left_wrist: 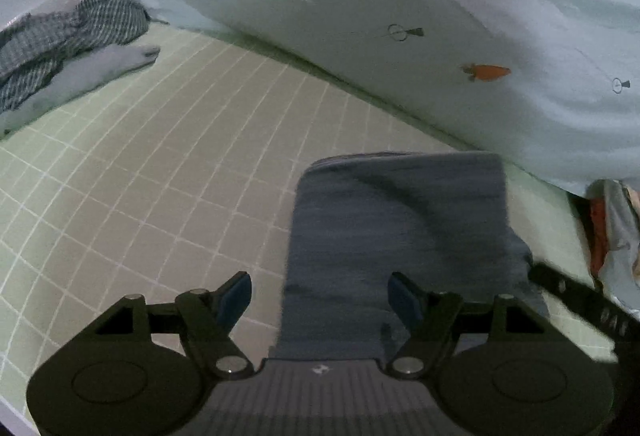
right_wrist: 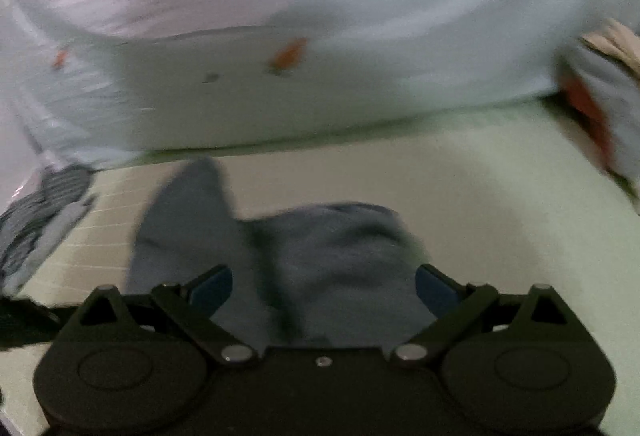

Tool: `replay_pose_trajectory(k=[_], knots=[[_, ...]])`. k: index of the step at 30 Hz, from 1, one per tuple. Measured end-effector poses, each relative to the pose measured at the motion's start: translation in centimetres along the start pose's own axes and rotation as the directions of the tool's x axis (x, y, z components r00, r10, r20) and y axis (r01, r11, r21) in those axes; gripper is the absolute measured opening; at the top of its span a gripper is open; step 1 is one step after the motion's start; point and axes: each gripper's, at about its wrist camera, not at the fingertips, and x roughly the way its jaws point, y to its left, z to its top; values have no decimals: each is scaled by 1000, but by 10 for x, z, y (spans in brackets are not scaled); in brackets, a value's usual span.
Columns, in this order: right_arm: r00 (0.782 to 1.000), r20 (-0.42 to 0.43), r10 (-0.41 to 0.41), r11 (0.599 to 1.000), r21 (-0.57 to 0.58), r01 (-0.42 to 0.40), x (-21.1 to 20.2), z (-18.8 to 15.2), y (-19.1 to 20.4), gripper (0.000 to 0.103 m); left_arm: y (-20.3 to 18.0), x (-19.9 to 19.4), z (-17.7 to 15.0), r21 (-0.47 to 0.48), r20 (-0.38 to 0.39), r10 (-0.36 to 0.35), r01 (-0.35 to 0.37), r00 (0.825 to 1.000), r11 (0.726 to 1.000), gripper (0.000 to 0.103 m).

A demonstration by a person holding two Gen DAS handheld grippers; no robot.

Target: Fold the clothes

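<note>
A folded dark blue-grey garment [left_wrist: 400, 228] lies on the green checked sheet [left_wrist: 160, 176], straight ahead of my left gripper [left_wrist: 324, 296]. The left gripper is open, its blue pads spread over the garment's near left edge. The right gripper's arm [left_wrist: 576, 300] shows at the garment's right side. In the right wrist view the same garment [right_wrist: 320, 256] is blurred and rumpled, with one corner sticking up at the left. My right gripper [right_wrist: 324, 286] is open, with the cloth between its spread pads.
A pale quilt with carrot prints [left_wrist: 440, 36] is heaped along the far side. A checked garment and a grey one [left_wrist: 68, 48] lie at the far left. Orange and grey clothes [left_wrist: 612, 236] lie at the right edge.
</note>
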Motion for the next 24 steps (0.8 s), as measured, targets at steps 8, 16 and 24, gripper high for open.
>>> replay_pose_trajectory(k=[8,16,24], knots=[[996,-76,43,988,-143,-53,52,1,47,68,17,22,7,-3,-52,25,-25,998,1000,76],[980,-37,197,971,-131,-200,22,15,52,7,13,36,22,6,-46,5,-5,999,1000,77],[984,90,151,988,25,-154,-23,44,-19,11,-24,44,27,156,-42,-81,87,996,984,88]])
